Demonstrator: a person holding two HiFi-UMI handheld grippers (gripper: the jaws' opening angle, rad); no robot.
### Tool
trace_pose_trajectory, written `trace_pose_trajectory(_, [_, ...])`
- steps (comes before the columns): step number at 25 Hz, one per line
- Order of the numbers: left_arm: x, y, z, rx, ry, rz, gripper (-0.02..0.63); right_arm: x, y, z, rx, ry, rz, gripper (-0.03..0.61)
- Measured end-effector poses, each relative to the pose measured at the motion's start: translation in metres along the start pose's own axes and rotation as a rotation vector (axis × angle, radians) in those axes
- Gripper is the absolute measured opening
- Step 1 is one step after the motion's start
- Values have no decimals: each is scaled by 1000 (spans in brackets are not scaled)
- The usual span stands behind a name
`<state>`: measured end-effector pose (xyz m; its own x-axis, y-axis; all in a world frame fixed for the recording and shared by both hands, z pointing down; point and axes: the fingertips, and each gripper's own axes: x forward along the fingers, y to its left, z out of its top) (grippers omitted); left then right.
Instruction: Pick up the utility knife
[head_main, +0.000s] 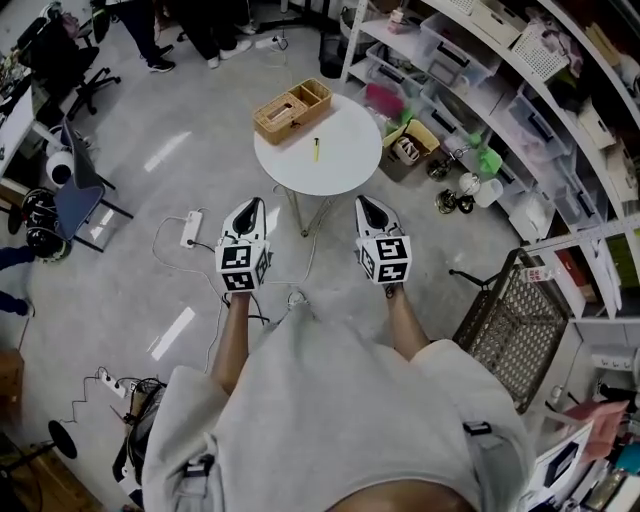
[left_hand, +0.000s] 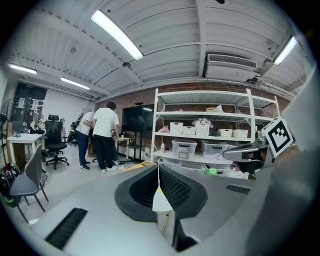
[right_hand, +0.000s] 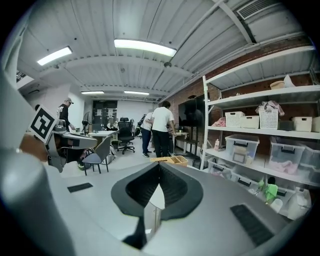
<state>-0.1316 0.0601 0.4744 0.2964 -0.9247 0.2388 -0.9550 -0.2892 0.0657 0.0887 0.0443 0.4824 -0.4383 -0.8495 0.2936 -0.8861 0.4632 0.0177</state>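
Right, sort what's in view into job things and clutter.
For the job: utility knife, on the round white table; left gripper and right gripper, both shut and empty.
Lying about: wooden box, power strip, chair, shelf bins.

On my feed the round table (head_main: 345, 172) has a smooth, matt white top, and the tray (head_main: 292, 110) at its far edge looks like pale wood. The grey floor (head_main: 150, 190) is glossy with lamp glare. The fingers (left_hand: 175, 191) are matt black with ribbed inner faces.
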Motion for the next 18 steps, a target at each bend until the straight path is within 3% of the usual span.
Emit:
trace_pose_trajectory(8, [60,40,14,-3,0,-37,23,62,-9,13,0,11,-29,31])
trace_pose_trajectory(18, [109,50,15,4,33,-79,23,101,-26,3,32,57,-48,31])
